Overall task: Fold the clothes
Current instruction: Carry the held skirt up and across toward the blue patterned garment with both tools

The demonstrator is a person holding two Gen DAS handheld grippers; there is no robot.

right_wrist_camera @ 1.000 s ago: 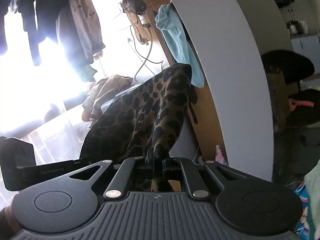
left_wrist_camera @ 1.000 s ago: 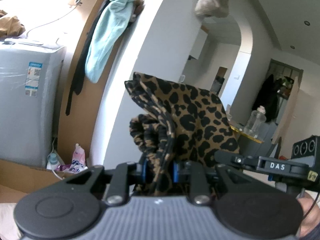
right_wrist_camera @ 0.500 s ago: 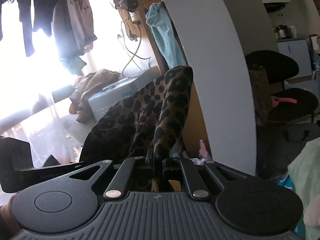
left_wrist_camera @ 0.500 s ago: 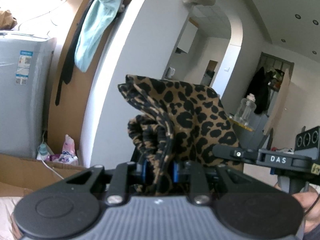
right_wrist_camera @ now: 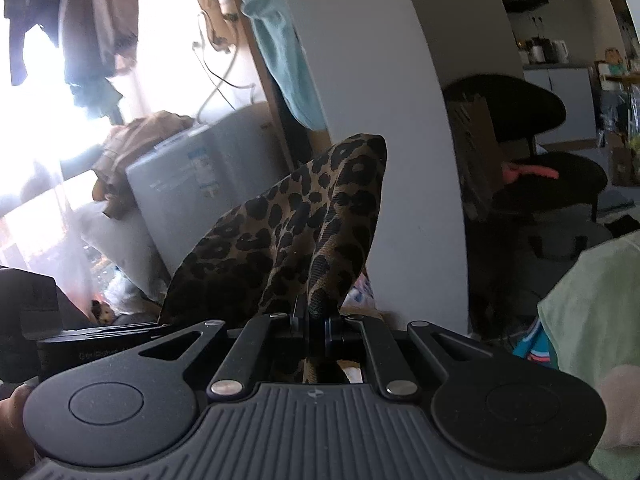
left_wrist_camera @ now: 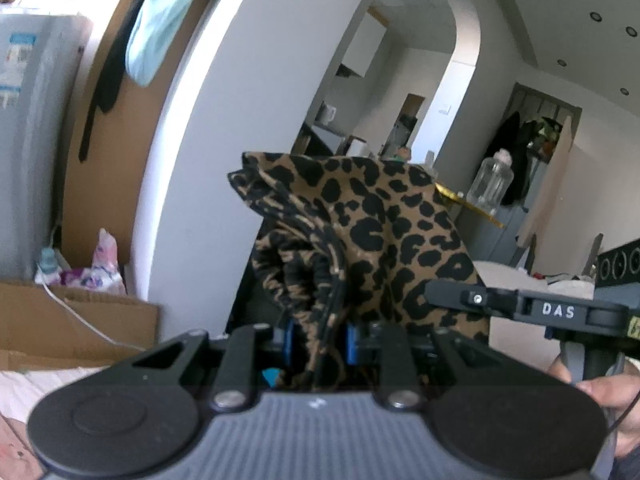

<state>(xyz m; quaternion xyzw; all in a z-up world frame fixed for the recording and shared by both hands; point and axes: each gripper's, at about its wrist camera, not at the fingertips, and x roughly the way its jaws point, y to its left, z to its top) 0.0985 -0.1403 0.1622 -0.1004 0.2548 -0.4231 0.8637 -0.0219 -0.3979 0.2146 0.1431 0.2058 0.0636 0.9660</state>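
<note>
Both tongs stay clenched on the leopard-print garment [left_wrist_camera: 384, 240] — left tongs [left_wrist_camera: 318, 338] on a bunched edge, right tongs [right_wrist_camera: 316, 330] on a corner. Since a moment ago the room has slid sideways behind it — the washing machine [right_wrist_camera: 192, 184] now sits further in view.

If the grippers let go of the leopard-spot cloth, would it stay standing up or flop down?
Probably flop. The leopard-spot cloth bunches into soft folds where the left gripper pinches it, so it looks limp. In the right gripper its corner stands up only near the pinch, so it likely droops without support. It seems light too: a thin pinch in each gripper holds it up.
</note>
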